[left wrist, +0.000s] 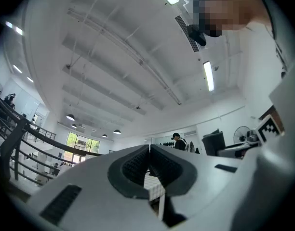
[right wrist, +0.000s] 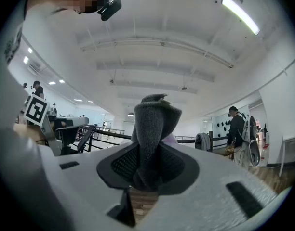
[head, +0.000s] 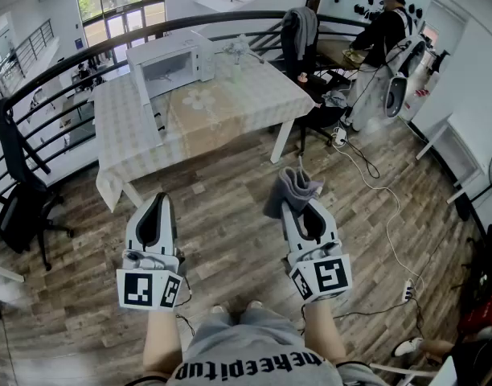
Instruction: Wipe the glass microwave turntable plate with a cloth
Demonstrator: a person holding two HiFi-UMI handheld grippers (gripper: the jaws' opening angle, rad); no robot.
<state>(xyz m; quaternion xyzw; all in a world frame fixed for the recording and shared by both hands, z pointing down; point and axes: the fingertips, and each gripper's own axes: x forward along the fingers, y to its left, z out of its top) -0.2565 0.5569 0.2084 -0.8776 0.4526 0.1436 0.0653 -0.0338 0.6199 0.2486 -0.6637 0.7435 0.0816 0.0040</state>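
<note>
Standing back from the desk (head: 230, 115)
The right tool (head: 299, 202) pinches a grey cloth (head: 291, 185); left tool (head: 159, 201) closed, empty.

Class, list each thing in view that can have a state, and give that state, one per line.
left gripper: shut, nothing between its jaws
right gripper: shut on the cloth
cloth: bunched, pinched, its end sticking up past the jaws
microwave: door seems swung open
</note>
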